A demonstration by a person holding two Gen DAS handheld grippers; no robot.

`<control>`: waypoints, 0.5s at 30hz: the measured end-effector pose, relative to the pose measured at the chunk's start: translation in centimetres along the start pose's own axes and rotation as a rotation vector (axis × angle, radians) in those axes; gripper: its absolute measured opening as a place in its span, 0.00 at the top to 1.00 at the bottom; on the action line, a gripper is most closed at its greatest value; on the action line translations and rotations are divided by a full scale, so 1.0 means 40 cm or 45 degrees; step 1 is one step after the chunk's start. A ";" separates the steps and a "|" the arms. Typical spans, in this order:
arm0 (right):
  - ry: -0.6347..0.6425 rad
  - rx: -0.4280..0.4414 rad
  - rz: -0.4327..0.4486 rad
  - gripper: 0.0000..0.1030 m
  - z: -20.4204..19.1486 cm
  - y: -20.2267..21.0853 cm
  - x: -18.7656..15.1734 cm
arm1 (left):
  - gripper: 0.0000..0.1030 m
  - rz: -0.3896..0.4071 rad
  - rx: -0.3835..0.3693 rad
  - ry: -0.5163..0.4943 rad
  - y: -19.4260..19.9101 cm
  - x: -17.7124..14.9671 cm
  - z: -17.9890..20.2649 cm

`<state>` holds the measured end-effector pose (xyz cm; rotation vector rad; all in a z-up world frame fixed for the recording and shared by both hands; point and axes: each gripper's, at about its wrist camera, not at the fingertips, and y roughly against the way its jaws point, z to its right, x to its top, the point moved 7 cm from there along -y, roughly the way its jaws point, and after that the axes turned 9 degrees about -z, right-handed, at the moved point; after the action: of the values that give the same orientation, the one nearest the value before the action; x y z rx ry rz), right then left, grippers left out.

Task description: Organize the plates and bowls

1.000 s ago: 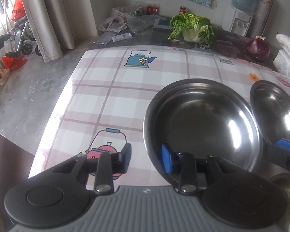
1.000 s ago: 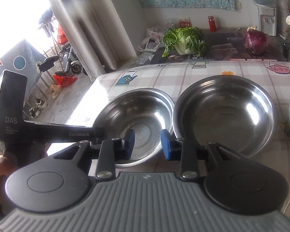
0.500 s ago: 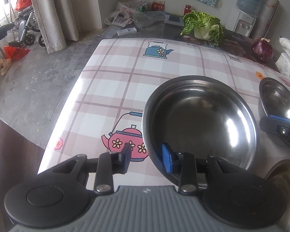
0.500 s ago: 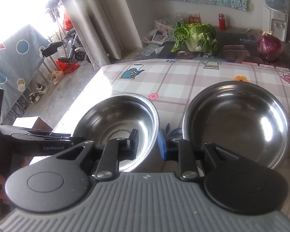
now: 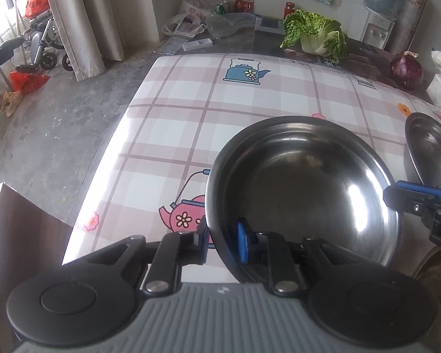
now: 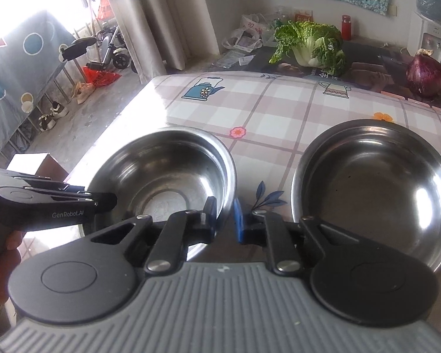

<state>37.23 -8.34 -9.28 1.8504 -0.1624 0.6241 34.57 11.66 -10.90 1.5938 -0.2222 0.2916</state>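
A deep steel bowl stands on the checked tablecloth near the table's left edge. My left gripper straddles its near-left rim, one finger outside and the blue pad inside. Its jaws are closing and the pads sit against the wall. My right gripper is shut on the same bowl's right rim and also shows in the left wrist view. The left gripper appears at the bowl's left rim, with a hand behind it. A wider, shallower steel bowl lies to the right, untouched.
A cabbage and a red onion lie on the dark surface beyond the table. The table's left edge drops to the concrete floor. A brown box stands by the near-left corner. Another dish's rim shows at the lower right.
Both grippers' jaws have narrowed onto the deep bowl's rim. My right gripper has shifted left from the gap between the two bowls to the deep bowl's right rim.
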 end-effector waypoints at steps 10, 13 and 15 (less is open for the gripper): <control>-0.017 -0.010 0.025 0.89 0.000 -0.016 0.008 | 0.72 -0.017 0.074 -0.063 -0.021 -0.007 0.029; -0.011 -0.019 0.033 0.89 -0.001 -0.015 0.007 | 0.72 -0.008 0.077 -0.058 -0.016 -0.009 0.028; -0.006 -0.020 0.042 0.89 -0.003 -0.010 0.007 | 0.72 0.003 0.085 -0.061 -0.010 -0.009 0.029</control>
<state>37.60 -8.05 -9.45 1.8372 -0.2007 0.6392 34.42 10.50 -11.43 1.6677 -0.2535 0.2655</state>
